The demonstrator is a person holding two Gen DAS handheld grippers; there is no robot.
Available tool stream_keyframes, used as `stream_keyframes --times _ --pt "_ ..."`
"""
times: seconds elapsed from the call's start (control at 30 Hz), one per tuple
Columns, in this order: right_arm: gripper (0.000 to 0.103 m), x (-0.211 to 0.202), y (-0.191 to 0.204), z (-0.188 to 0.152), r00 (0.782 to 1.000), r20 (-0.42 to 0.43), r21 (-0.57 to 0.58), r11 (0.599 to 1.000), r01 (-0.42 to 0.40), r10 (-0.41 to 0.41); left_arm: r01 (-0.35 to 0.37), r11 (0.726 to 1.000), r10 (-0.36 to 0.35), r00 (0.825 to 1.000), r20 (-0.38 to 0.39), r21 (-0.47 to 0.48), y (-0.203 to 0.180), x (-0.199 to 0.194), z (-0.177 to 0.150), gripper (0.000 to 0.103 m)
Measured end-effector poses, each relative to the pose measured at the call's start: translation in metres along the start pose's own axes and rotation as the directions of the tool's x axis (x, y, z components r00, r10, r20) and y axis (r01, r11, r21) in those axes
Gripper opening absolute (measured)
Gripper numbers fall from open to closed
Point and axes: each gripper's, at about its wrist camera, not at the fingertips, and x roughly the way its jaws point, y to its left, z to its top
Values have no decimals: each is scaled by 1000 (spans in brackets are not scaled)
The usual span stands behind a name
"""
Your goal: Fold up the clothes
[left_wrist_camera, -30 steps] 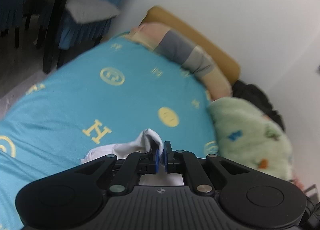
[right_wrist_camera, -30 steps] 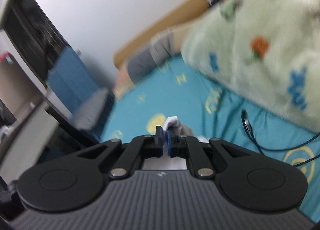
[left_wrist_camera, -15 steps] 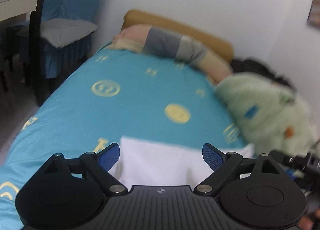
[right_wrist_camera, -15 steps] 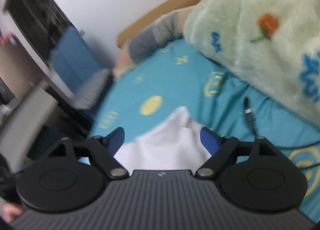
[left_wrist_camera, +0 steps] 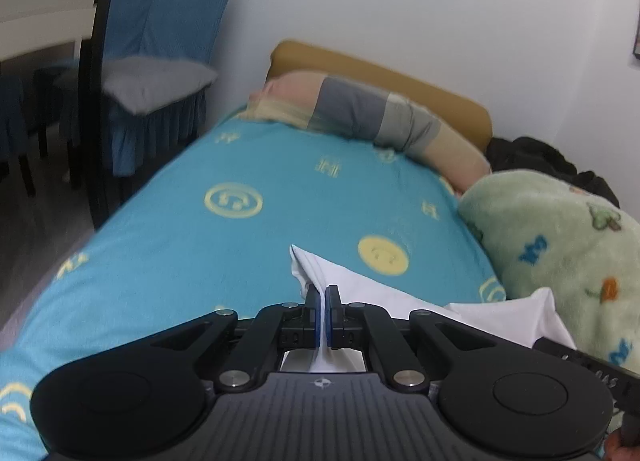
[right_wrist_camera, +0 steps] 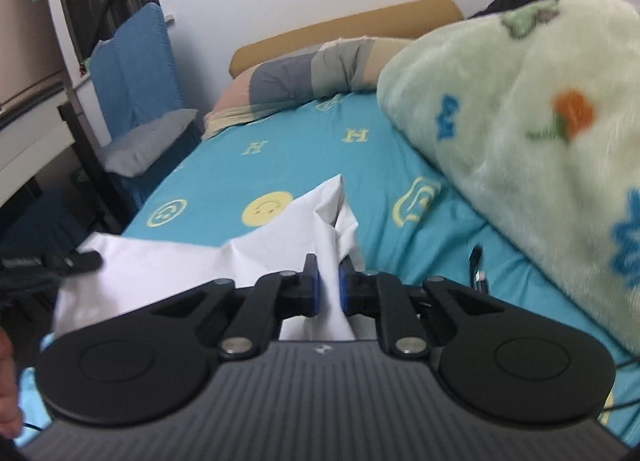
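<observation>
A white garment (left_wrist_camera: 400,293) lies on the blue bed sheet (left_wrist_camera: 240,237) near the front edge of the bed. My left gripper (left_wrist_camera: 323,301) is shut on its left edge, with cloth pinched between the blue pads. My right gripper (right_wrist_camera: 329,281) is shut on a bunched fold of the same white garment (right_wrist_camera: 180,261), which rises in a peak ahead of the fingers. The left gripper's tip shows at the left in the right wrist view (right_wrist_camera: 60,261). The garment stretches between the two grippers.
A fluffy green blanket (right_wrist_camera: 520,121) is heaped on the right of the bed. A striped pillow (left_wrist_camera: 368,117) lies at the tan headboard (left_wrist_camera: 400,77). A black cable (right_wrist_camera: 478,265) lies on the sheet. A blue-covered chair (left_wrist_camera: 160,41) stands left of the bed.
Both grippers were open over the flat garment half a second ago. Both have now shut on its edges and the cloth is bunched up between them.
</observation>
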Motion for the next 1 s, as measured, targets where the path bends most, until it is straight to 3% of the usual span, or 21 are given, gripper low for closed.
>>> stream_keyframes --times 0.17,0.27,0.3,0.33,0.4,0.5,0.6,0.67,0.77,0.83,0.9,0.93,1.0 --pt "15 28 -14 -10 994 -104 56 998 30 -24 -20 1000 22 994 -108 18 2 30 -12 5" --pt "20 29 -23 -7 990 -144 140 990 12 8 -3 1000 -1 990 -142 -28 5 22 -11 22" --pt "33 24 -25 -4 989 -147 175 985 -5 31 6 999 -12 990 -141 -45 5 14 -9 39" --pt "55 15 -27 -2 989 -133 216 976 -29 59 16 998 -25 991 -135 -62 4 5 -7 51" --pt "77 -6 -30 -1 989 -97 291 954 -75 108 51 993 -65 989 -136 -106 3 -19 -6 63" --pt "79 -40 -31 -4 980 -81 399 907 -135 182 127 970 -166 969 -181 -208 2 -56 -13 77" --pt "79 -69 -33 -18 956 -80 530 825 -199 282 194 921 -283 929 -240 -338 4 -81 -31 83" --pt "79 -79 -32 -33 931 -85 621 750 -228 354 198 879 -343 895 -285 -434 9 -83 -50 83" --pt "79 -76 -29 -60 896 -126 735 647 -204 426 128 803 -399 840 -367 -582 19 -71 -85 82" --pt "78 -65 -25 -77 863 -211 766 626 -145 459 63 757 -418 812 -408 -650 26 -57 -102 78" --pt "78 -51 -20 -91 827 -267 794 599 -101 494 16 714 -419 810 -409 -700 35 -45 -112 77" --pt "78 -43 -19 -98 811 -284 810 580 -82 511 4 692 -417 818 -396 -722 40 -41 -115 77" --pt "78 -32 -20 -106 804 -296 838 545 -40 515 4 643 -410 846 -340 -765 50 -39 -118 72"
